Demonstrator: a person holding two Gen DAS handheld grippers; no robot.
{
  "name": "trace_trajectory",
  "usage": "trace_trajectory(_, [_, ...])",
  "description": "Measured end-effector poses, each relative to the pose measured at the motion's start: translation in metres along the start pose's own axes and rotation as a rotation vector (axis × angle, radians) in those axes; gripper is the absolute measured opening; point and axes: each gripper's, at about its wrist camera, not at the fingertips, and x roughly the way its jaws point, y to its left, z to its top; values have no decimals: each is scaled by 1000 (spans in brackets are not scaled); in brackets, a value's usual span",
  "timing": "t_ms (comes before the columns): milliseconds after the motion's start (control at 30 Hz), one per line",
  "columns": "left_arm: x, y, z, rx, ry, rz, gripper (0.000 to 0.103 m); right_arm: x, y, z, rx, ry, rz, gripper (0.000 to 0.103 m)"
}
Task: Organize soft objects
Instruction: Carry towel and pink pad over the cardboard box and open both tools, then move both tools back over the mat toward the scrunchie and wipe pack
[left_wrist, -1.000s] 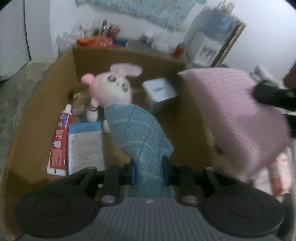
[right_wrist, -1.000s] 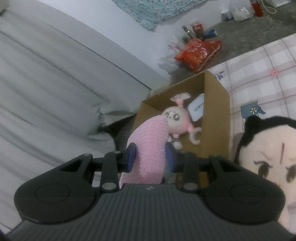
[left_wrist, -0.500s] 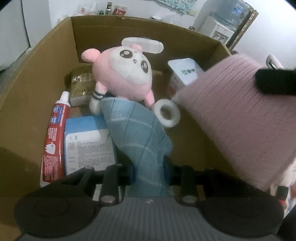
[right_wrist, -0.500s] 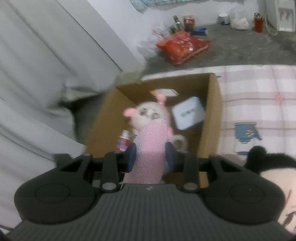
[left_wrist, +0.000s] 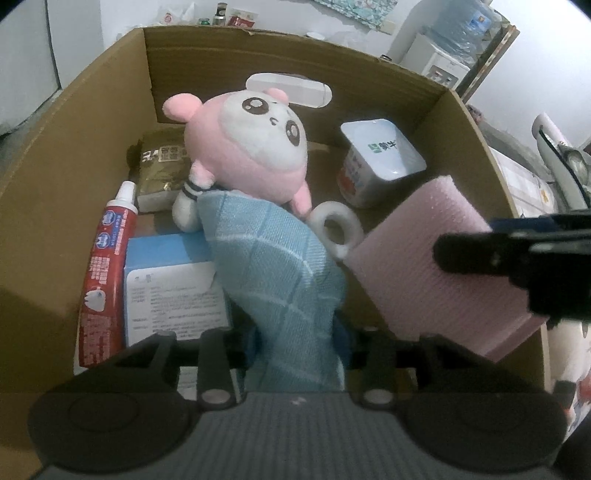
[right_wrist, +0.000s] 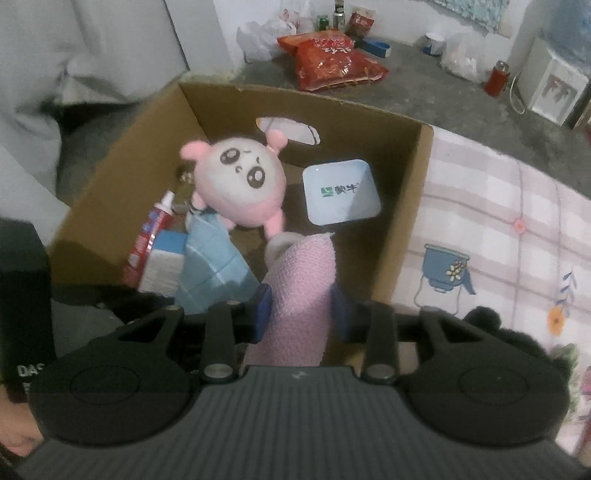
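An open cardboard box holds a pink plush. My left gripper is low inside the box with a folded blue checked cloth between its jaws. The jaws are opening, but the cloth still fills the gap and touches both pads, and its far end leans on the plush. My right gripper is shut on a folded pink knitted cloth. It holds that cloth inside the box's right side, beside the blue one.
Also in the box are a toothpaste tube, a blue-white carton, a brown packet, a milk carton and a tape roll. A black-haired plush lies on the checked sheet at the right. A red snack bag lies beyond.
My left gripper sank into the box with the blue cloth and its jaws widened. My right gripper swung over the box and came down with the pink cloth.
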Motion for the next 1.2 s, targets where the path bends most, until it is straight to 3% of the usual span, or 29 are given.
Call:
trace_trajectory(133, [4,-1,3,-7,3,-8,47,3,6,-1,-25,13,-36,43])
trace_trajectory(267, [2,-3,4,0,-17,-20,56,-4,8,-3,-42,-11,-53,44])
trace_trajectory(367, [2,-5,5,7,-20,-14,57,-18,6,-3,-34,-44,-40,44])
trace_trajectory(467, [1,-4,7,3,-21,-4,58,-39,0,-6,-28,-91,-22,44])
trace_trajectory(633, [-22,-2,10,-17,-84,-11,76,-86,-19,-19,17,-168,40,50])
trace_trajectory(733, [-42,-2,13,-37,-127,-22,78,-117,-33,-33,43,-227,66,56])
trace_trajectory(967, [-95,-20,8,-38,-194,-11,84,-197,-91,-93,170,-385,170,72])
trace_trajectory(1200, [-142,-64,-22,45,-233,-18,90,-254,-159,-184,337,-481,154,80])
